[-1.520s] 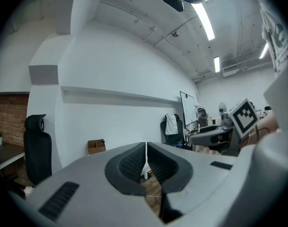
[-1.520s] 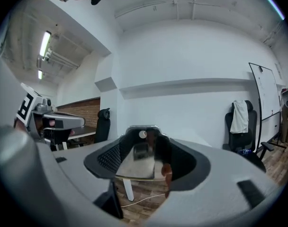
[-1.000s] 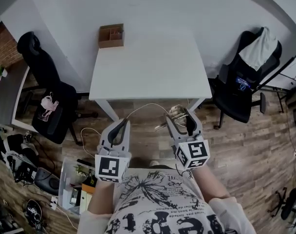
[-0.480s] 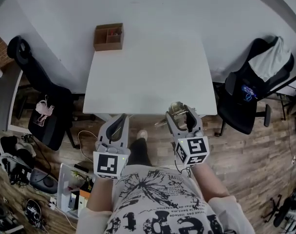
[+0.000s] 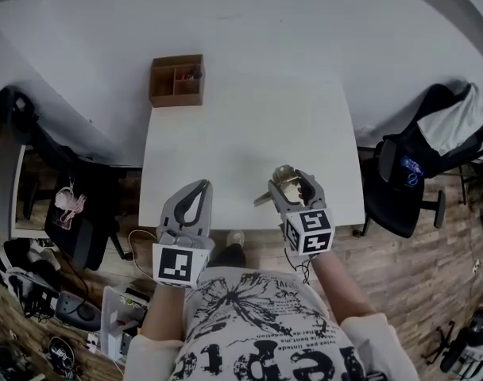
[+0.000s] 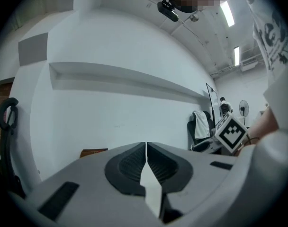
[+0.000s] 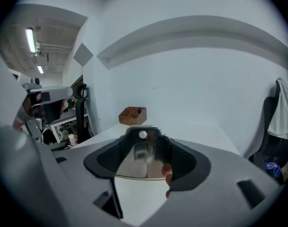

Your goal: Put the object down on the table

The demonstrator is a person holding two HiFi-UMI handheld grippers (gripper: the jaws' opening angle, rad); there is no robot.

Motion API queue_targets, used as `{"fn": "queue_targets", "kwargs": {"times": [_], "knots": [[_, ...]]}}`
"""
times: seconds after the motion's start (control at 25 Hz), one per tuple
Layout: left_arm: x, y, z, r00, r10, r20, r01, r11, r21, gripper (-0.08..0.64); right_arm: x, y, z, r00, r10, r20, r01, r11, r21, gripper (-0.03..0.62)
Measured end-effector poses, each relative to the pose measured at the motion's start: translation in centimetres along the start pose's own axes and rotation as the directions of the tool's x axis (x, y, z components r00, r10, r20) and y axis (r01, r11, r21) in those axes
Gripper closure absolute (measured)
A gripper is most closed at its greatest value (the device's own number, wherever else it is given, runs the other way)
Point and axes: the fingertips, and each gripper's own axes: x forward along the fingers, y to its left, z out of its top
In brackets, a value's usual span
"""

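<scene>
A shiny flat metal object (image 5: pixel 283 179) with a hole near its tip sits between the jaws of my right gripper (image 5: pixel 291 182), which is shut on it; a thin part sticks out to the left. It hangs over the near right part of the white table (image 5: pixel 241 125). In the right gripper view the metal object (image 7: pixel 143 157) fills the gap of the gripper (image 7: pixel 145 141), above the tabletop (image 7: pixel 201 134). My left gripper (image 5: pixel 195 187) is shut with nothing in it, at the table's near edge. In the left gripper view its jaws (image 6: pixel 146 148) meet.
A wooden compartment box (image 5: pixel 177 80) stands on the table's far left corner, also seen as the box (image 7: pixel 132 115) in the right gripper view. Black office chairs stand left (image 5: pixel 35 133) and right (image 5: pixel 432 157) of the table. Cables and clutter lie on the floor at lower left.
The person has stepped toward the table. Both grippers have gone from over the floor to over the table's near edge, the right one still gripping the metal object.
</scene>
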Motion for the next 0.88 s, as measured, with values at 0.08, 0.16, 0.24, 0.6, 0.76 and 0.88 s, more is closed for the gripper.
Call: {"fn": "queue_targets", "kwargs": {"times": [0.08,0.16,0.24,0.6,0.76,0.88], "knots": [[1.1,1.9,-0.6,1.000,0.001,-0.006,-0.001,1.000,-0.005,0.548,2.7,-0.1,-0.7,0.999,0.000,-0.047,0.000,1.000,0.004,0.313],[2.0,3.6,-1.3,1.000,0.001,-0.016,-0.002,1.000,-0.015,0.548,5.2,-0.1,-1.6,0.996,0.000,-0.092,0.001,1.000,0.005,0.313],[3.1,5.1,-2.0,1.000,0.003,-0.018,-0.003,1.000,-0.020,0.548,7.7,-0.5,-2.7,0.990,0.001,-0.141,-0.001,1.000,0.001,0.312],[7.4,8.6,-4.7,0.996,-0.008,-0.090,0.003,0.998,-0.056,0.548,15.6,-2.6,-7.5,0.945,0.001,-0.326,0.027,0.996,0.081,0.311],[8.5,9.6,-5.6,0.994,-0.015,-0.111,0.008,0.998,-0.060,0.548,17.9,-3.0,-9.2,0.919,-0.006,-0.394,0.043,0.996,0.084,0.311],[9.3,9.9,-6.3,0.992,-0.024,-0.124,0.015,0.998,-0.068,0.548,19.1,-3.3,-10.2,0.898,-0.020,-0.439,0.053,0.997,0.064,0.311]]}}
